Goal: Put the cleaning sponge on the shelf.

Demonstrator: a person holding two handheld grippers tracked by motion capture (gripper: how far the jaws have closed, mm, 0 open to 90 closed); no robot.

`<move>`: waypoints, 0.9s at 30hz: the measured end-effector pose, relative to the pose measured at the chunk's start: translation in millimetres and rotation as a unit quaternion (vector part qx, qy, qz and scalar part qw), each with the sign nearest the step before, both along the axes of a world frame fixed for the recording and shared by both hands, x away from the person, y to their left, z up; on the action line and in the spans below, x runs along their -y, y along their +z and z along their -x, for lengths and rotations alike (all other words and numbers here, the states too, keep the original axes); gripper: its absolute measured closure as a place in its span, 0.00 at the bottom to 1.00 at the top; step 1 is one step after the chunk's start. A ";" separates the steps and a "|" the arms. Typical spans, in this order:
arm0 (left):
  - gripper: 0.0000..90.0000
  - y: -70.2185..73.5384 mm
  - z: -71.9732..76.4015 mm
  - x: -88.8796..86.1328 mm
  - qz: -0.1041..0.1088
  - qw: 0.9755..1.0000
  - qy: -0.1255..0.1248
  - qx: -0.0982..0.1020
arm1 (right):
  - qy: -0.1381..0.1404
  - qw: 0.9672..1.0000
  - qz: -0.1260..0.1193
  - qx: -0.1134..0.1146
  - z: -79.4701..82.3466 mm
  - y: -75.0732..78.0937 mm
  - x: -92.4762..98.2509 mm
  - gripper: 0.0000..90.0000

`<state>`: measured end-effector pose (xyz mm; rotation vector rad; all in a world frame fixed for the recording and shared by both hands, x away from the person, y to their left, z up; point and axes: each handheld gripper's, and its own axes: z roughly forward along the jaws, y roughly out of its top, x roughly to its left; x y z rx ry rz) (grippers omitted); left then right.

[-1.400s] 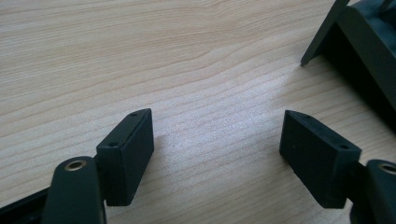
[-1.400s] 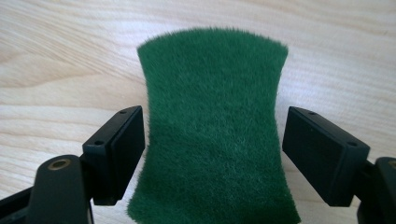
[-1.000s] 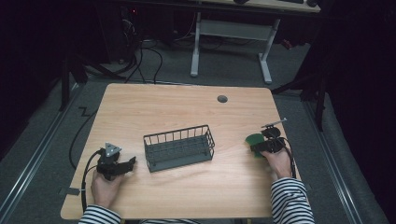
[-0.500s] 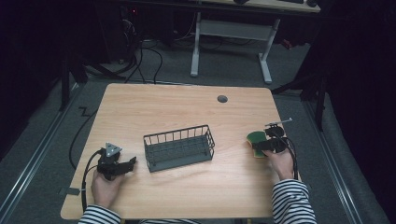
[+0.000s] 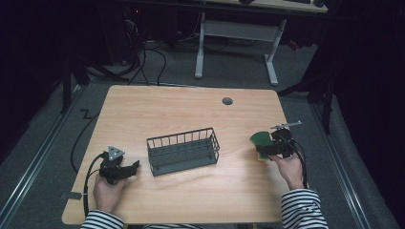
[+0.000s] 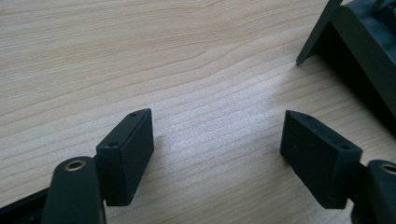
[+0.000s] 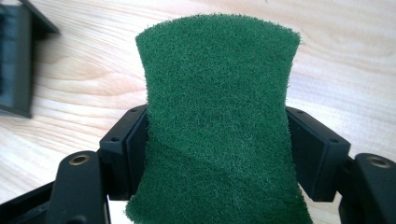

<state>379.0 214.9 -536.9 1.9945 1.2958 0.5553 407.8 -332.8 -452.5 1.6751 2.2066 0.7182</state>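
A green scouring sponge [image 5: 260, 139] with a yellow underside is squeezed at its sides by my right gripper [image 5: 265, 150], which is shut on it just above the table near the right edge. In the right gripper view the sponge [image 7: 219, 107] bows inward between the two pads [image 7: 126, 149]. A dark wire basket [image 5: 184, 150] stands at the table's middle, and its corner [image 7: 14, 60] lies to the left of the sponge. My left gripper [image 5: 131, 168] rests at the front left, open, with bare wood between its jaws [image 6: 219, 135] and the basket [image 6: 359, 42] just beyond.
The wooden table [image 5: 191, 112] has a round cable hole [image 5: 227, 101] at the back. A cable [image 5: 81, 143] hangs off the left edge. Another desk's legs [image 5: 270, 52] stand on the floor behind.
My right gripper has lifted slightly with the sponge in it. The left gripper and the basket have not moved.
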 end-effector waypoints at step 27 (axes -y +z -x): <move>0.29 -0.1 0.3 0.4 0.001 1.000 -0.001 0.001 | 0.113 0.990 -0.061 0.051 9.5 53.4 -65.7 0.33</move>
